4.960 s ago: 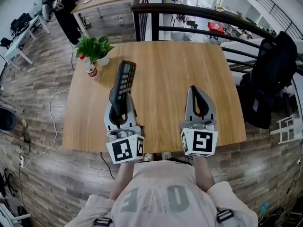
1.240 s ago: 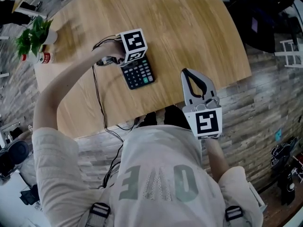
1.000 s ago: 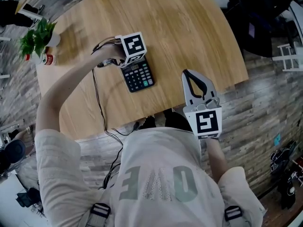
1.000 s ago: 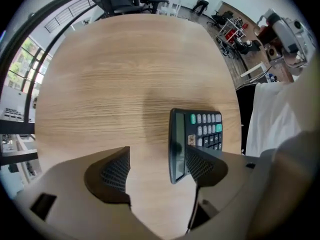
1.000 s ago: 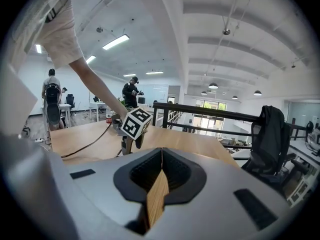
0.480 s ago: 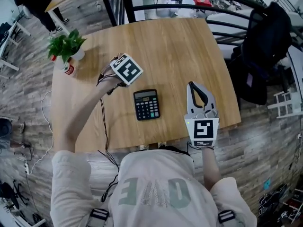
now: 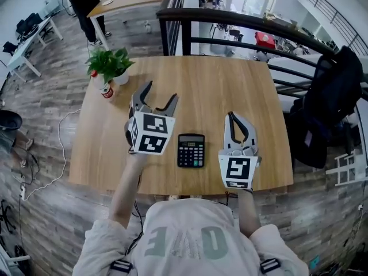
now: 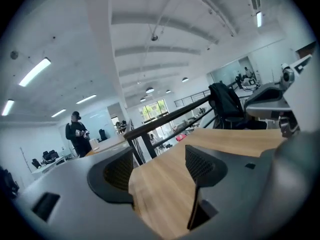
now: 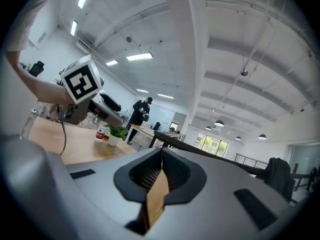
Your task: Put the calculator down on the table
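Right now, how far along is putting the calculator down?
Done: the calculator lies flat on the table, with nothing touching it. In hand: nothing. The left tool is open and empty beside the calculator, and the right tool is shut and empty. Left to do: nothing that shows.

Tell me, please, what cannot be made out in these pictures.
- calculator: key print and display too small in the head view; outside both gripper views.
- bottle: label too small to read, head view.
- table: a patch is hidden under the left claw, head view.
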Demonstrator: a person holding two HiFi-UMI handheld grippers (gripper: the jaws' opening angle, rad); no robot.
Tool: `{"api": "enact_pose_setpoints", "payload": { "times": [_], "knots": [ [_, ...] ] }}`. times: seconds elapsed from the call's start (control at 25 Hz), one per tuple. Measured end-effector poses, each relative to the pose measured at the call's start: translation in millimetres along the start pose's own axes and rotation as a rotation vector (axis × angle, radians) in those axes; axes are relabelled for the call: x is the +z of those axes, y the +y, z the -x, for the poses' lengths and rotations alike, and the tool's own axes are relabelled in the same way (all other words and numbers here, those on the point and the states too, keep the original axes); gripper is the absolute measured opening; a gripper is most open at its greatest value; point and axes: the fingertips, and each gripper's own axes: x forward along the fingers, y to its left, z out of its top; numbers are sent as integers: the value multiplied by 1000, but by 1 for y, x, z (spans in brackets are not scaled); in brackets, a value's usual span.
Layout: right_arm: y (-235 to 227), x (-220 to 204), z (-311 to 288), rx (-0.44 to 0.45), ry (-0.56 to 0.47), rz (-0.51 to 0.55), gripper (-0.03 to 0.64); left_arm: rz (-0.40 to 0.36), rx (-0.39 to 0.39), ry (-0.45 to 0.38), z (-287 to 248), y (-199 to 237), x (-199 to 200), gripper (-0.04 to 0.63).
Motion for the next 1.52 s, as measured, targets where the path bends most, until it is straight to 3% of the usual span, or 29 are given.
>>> {"api": "enact_pose_setpoints", "payload": {
  "times": [0.32, 0.44, 0.48, 0.56, 0.92, 1.52],
  "knots": [
    [45, 29, -2, 36, -86, -2, 20, 179, 195, -334, 93, 11, 30, 313],
    [53, 36, -3, 37, -114, -30, 20, 241, 274, -388, 115, 11, 26, 150],
    [55, 39, -2, 35, -124, -40, 20, 261, 302, -398, 121, 12, 23, 75],
    [58, 43, 0, 32, -141, -56, 20, 281, 341, -413, 128, 13, 17, 11],
    [64, 48, -1, 31, -162, -99, 20, 299, 387, -431, 135, 23, 13, 9],
    [60, 48, 3, 18, -160, -113, 20, 302, 362, -431, 131, 11, 14, 9]
  ]
}}
